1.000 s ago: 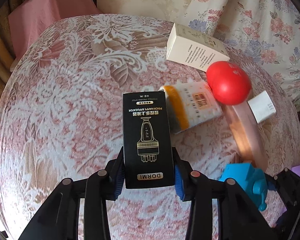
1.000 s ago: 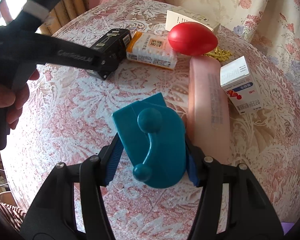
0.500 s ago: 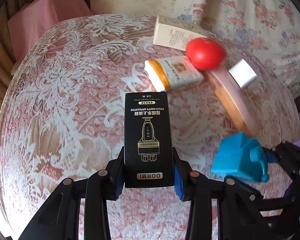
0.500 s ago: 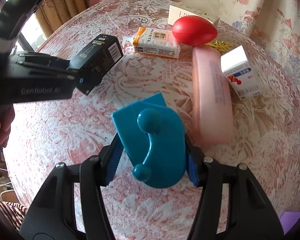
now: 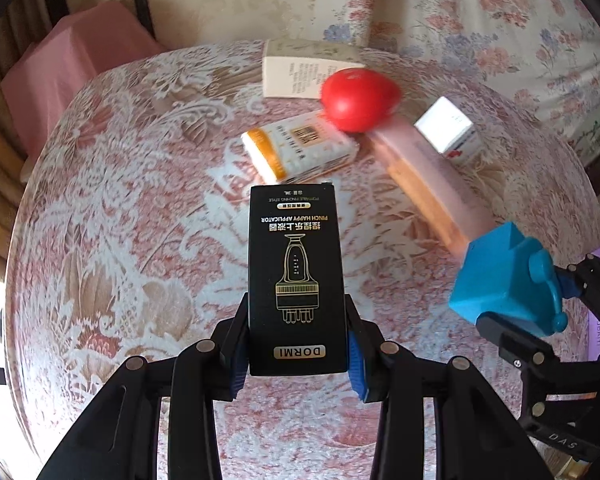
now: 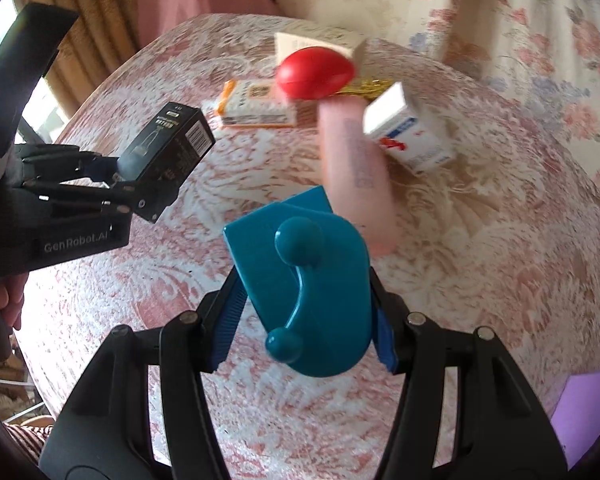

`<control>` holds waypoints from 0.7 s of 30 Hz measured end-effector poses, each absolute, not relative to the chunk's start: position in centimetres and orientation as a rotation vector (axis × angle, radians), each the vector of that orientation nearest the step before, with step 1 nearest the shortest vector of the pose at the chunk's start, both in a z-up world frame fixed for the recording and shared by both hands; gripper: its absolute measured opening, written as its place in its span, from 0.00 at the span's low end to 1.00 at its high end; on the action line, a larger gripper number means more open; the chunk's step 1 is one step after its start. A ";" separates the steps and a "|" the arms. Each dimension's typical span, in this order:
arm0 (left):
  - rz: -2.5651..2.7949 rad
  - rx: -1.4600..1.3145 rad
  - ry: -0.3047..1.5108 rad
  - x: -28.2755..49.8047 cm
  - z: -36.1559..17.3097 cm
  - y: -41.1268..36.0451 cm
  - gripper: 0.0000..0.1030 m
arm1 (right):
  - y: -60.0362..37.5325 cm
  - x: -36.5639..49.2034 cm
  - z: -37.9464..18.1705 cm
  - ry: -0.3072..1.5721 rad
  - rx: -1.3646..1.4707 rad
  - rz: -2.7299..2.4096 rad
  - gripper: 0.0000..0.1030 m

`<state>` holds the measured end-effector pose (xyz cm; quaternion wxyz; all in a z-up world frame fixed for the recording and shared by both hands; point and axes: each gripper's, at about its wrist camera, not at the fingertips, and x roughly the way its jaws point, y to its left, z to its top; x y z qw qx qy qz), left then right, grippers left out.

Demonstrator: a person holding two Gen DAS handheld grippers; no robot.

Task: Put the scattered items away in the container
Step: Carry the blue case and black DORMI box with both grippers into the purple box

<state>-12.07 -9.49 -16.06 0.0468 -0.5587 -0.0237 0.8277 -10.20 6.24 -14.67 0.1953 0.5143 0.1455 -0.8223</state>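
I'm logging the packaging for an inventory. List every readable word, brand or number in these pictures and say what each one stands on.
"DORMI": black box held in the left gripper, print upside down.
"PINCH HAPPY APPLICATOR": same box.
"PORTABLE PINCHING STYLE": same box, small, only just legible.
"GenRobot.AI": body of the left gripper, right wrist view.
"DAS": right gripper, left wrist view.
Chinese characters on the black box: not transcribed.
Too blurred: cream box, orange-and-white pack, white box, pink case.

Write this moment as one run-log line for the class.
left claw: shut on black box | right claw: shut on blue block | both lifted above table | container: not clearly seen
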 end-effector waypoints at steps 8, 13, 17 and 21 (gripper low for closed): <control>2.481 -1.653 0.024 -11.6 -14.4 -6.1 0.39 | 9.4 -10.0 -12.2 0.329 1.462 -2.393 0.58; 2.438 -1.616 0.085 -11.0 -13.3 -3.2 0.39 | 11.8 -9.4 -11.0 0.283 1.481 -2.435 0.58; 2.421 -1.595 0.139 -10.5 -12.6 -0.8 0.39 | 13.7 -8.9 -10.4 0.257 1.487 -2.454 0.58; 2.430 -1.588 0.132 -10.0 -11.6 1.2 0.39 | 16.0 -8.2 -9.5 0.263 1.485 -2.449 0.58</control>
